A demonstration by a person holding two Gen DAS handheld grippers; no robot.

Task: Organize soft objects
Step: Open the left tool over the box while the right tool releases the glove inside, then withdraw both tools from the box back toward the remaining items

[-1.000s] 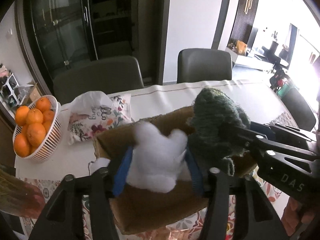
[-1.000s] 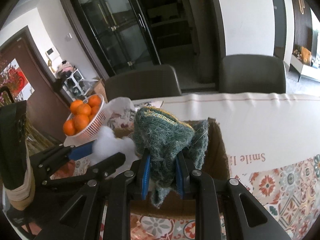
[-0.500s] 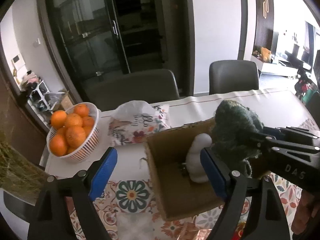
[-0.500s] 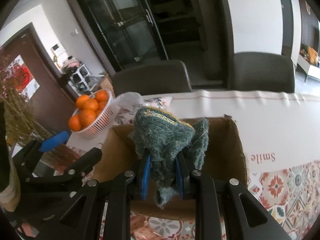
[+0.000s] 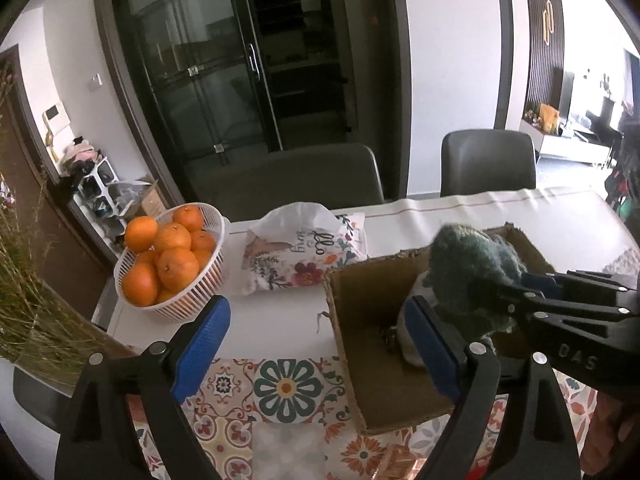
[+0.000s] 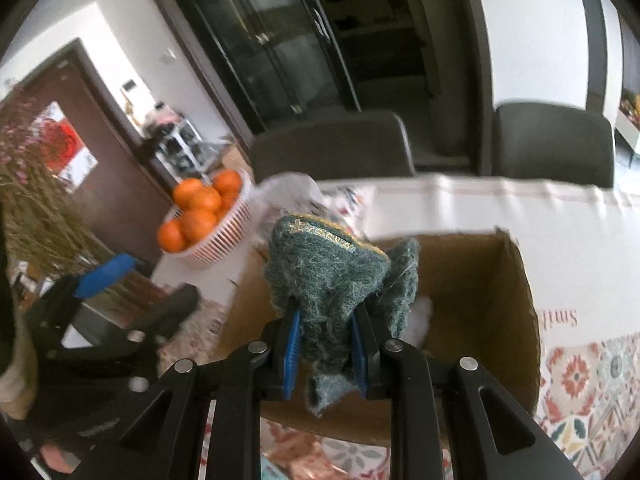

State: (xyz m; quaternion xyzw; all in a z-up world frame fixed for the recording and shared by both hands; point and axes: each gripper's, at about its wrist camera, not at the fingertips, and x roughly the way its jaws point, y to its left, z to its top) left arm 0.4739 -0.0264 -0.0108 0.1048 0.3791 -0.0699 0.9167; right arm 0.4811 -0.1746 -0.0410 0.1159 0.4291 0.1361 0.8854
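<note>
The right gripper (image 6: 326, 344), clamped on the green knit (image 6: 332, 276) above the box (image 6: 516, 320), could snag fibres on release and drag it out, while the left gripper (image 5: 316, 340), just opened, stands empty beside the white toy (image 5: 412, 344) inside.

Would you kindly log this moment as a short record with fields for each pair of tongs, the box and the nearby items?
left tongs: open, nothing between them, jaws have just been opening
right tongs: shut on green knitted item, held over the box
cardboard box: open top, white soft item inside
fruit basket: oranges, left of box
floral pouch: on the table behind box
</note>
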